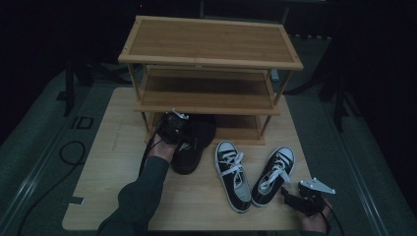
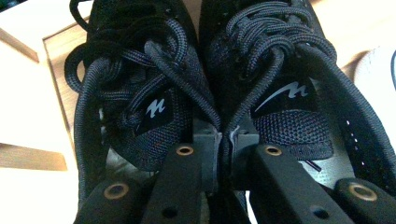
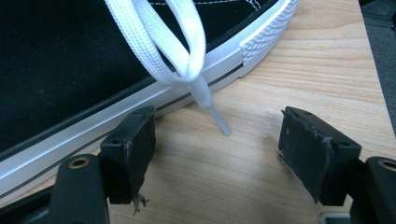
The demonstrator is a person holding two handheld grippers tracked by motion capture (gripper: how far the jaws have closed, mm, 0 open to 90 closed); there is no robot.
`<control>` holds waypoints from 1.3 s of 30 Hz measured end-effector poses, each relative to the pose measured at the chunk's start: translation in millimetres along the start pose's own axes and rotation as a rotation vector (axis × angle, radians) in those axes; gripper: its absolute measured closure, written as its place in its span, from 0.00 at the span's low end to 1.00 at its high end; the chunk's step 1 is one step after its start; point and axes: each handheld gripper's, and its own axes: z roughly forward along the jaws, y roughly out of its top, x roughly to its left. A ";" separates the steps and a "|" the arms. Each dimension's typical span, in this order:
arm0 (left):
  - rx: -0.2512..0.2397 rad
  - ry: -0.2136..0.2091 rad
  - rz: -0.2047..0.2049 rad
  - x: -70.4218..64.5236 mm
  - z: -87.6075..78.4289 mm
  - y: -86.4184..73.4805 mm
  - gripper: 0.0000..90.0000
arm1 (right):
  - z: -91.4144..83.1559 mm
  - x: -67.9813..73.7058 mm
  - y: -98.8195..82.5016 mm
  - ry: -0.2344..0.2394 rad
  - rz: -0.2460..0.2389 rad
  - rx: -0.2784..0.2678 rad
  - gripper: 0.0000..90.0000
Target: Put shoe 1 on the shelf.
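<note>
High view: four shoes sit on a pale wooden table (image 1: 108,196) in front of one bamboo shoe rack (image 1: 211,54) with three shelves; two are black shoes (image 1: 194,145) pressed side by side at the foot of the rack, toes toward its lowest shelf, and two are black-and-white sneakers (image 1: 255,172) with white laces, lying apart from each other at the right; the left gripper (image 1: 173,129) is held over the heels of the black pair, and the right gripper (image 1: 300,199) rests near the table's right front corner, just beside the nearer sneaker; left gripper view shows its jaws nearly closed, pinching the two inner collars of the black pair together; each tongue bears a small black label with a white swoosh-like mark, no readable word; right gripper view shows its jaws spread wide with bare table between them, and a white lace tip (image 3: 219,122) lying just beyond.
</note>
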 end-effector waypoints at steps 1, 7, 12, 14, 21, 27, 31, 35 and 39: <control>0.000 0.002 -0.008 -0.1 0.5 0.4 0.94 | 0.0 0.0 0.0 0.000 0.000 0.000 0.30; 0.003 0.009 -0.029 -2.7 5.2 3.4 0.94 | 0.0 0.1 0.0 -0.001 0.000 0.000 0.30; -0.007 0.044 -0.046 -6.0 9.5 2.8 0.94 | -0.1 0.3 -0.1 -0.002 0.000 0.001 0.30; -0.006 0.061 -0.028 -8.7 10.8 2.6 0.92 | -0.1 0.3 -0.1 -0.002 0.000 0.001 0.30; -0.041 0.072 0.001 -10.8 4.4 1.6 0.64 | -0.3 0.6 -0.3 -0.005 0.001 0.001 0.30; -0.061 0.066 0.019 -7.7 -8.2 -0.9 0.60 | -0.3 0.6 -0.2 -0.005 0.001 0.001 0.30; -0.079 0.031 0.031 -3.6 -15.7 -4.3 0.60 | -0.4 0.8 -0.4 -0.006 0.002 0.001 0.30; -0.109 -0.018 0.041 0.5 -23.8 -7.0 0.63 | -0.4 0.8 -0.4 -0.006 0.002 0.000 0.30; -0.132 -0.051 0.040 5.1 -33.8 -9.2 0.66 | -0.4 0.9 -0.5 -0.006 0.002 0.000 0.30</control>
